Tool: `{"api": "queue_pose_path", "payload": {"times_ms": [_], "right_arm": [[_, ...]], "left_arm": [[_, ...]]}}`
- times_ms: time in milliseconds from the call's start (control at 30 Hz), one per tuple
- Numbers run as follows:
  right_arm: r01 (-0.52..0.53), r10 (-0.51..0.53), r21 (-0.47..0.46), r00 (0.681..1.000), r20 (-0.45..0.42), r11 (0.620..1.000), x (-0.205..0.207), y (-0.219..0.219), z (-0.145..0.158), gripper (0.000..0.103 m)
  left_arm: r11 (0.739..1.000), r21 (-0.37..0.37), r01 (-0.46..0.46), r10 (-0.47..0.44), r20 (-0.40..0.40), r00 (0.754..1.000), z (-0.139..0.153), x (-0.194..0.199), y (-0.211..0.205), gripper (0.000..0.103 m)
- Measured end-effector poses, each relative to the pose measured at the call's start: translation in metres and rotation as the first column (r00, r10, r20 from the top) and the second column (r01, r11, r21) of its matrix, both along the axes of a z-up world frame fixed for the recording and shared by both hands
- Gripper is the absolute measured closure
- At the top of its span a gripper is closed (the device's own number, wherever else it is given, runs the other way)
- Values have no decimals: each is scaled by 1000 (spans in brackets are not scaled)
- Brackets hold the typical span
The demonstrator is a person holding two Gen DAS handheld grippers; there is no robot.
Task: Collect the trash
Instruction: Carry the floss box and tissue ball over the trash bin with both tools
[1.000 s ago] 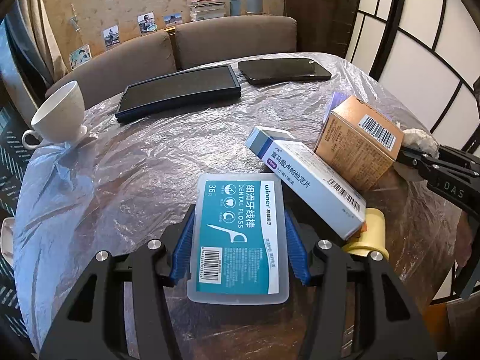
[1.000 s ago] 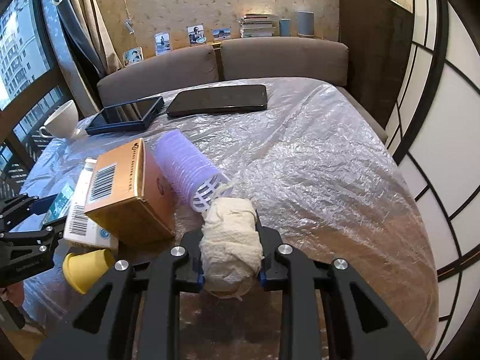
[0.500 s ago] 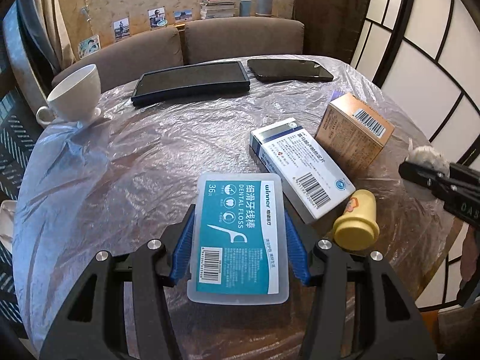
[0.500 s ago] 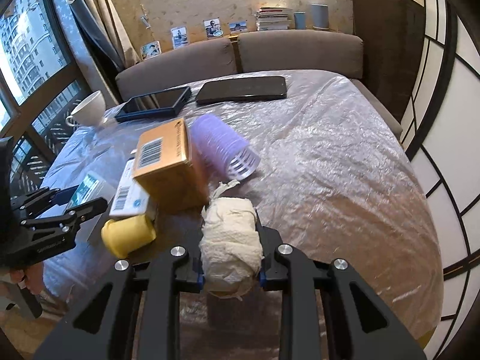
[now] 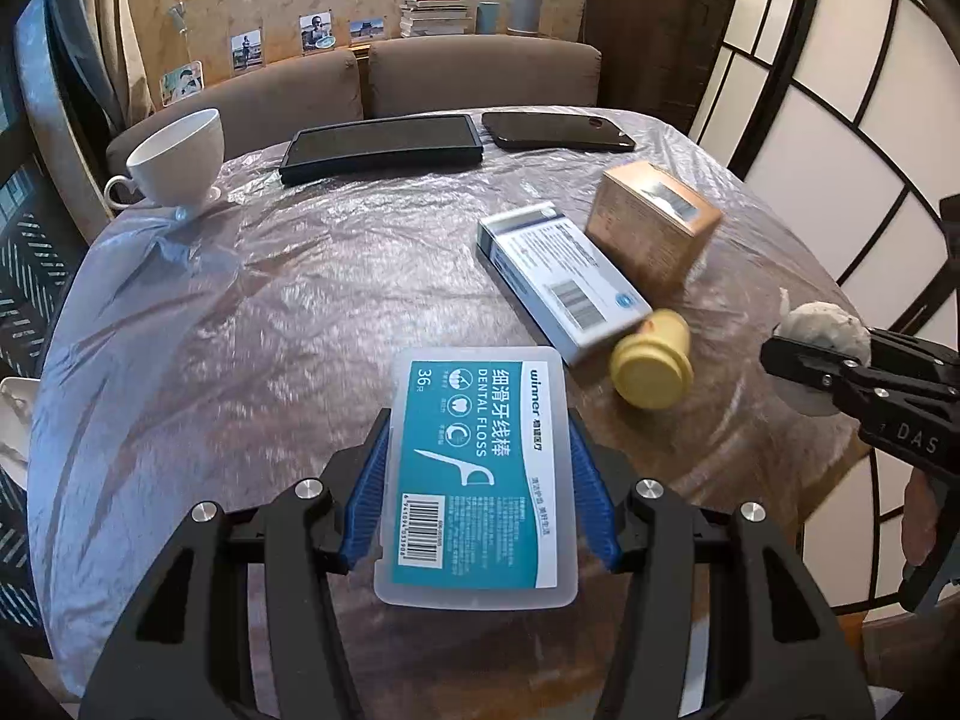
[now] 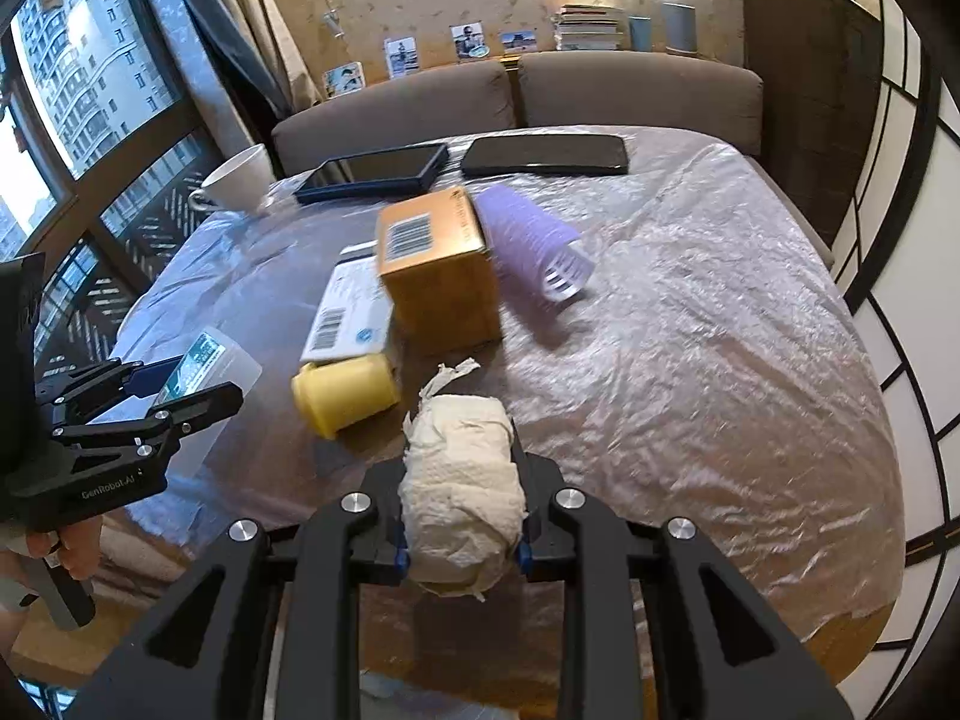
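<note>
The left hand-held gripper (image 5: 477, 474) clamps a clear dental floss box (image 5: 478, 471) by its long sides between blue pads, its teal label facing up, above the near edge of the desk (image 5: 252, 324), which is covered in crinkled plastic film. Just ahead and to its right a yellow bottle (image 5: 651, 367) lies on its side, touching a blue-and-white medicine carton (image 5: 561, 279), with a tan cardboard box (image 5: 654, 222) beyond that. Farther out sit a tablet (image 5: 384, 147), a dark phone (image 5: 558, 133) and, to the left, a white cup (image 5: 177, 157). This view catches the right hand-held gripper only from the side at the far right. Its own camera shows the right hand-held gripper (image 6: 461, 516) clenched on a wad of crumpled paper towel (image 6: 461, 492), held over the desk's near edge. That camera alone shows a purple ribbed cup (image 6: 531, 243) lying on its side behind the cardboard box, hidden from the left view. It also shows a window with tower blocks on the left, and part of a person's hand (image 6: 66, 546) under the left hand-held gripper's handle.
</note>
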State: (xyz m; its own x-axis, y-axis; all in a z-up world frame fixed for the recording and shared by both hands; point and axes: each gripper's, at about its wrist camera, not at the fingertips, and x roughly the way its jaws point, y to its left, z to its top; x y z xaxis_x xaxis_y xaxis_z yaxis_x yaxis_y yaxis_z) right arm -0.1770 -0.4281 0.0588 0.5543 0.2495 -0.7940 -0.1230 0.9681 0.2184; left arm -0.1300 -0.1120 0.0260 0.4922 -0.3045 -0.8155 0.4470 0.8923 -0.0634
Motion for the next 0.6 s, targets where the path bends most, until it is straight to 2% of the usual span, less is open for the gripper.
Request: {"api": "queue_pose_path", "payload": {"times_ms": [600], "right_arm": [[-120, 120, -9, 992, -33, 993, -57, 43, 3, 79]], "left_arm": [[999, 9, 46, -45, -34, 998, -4, -54, 13, 48]]}}
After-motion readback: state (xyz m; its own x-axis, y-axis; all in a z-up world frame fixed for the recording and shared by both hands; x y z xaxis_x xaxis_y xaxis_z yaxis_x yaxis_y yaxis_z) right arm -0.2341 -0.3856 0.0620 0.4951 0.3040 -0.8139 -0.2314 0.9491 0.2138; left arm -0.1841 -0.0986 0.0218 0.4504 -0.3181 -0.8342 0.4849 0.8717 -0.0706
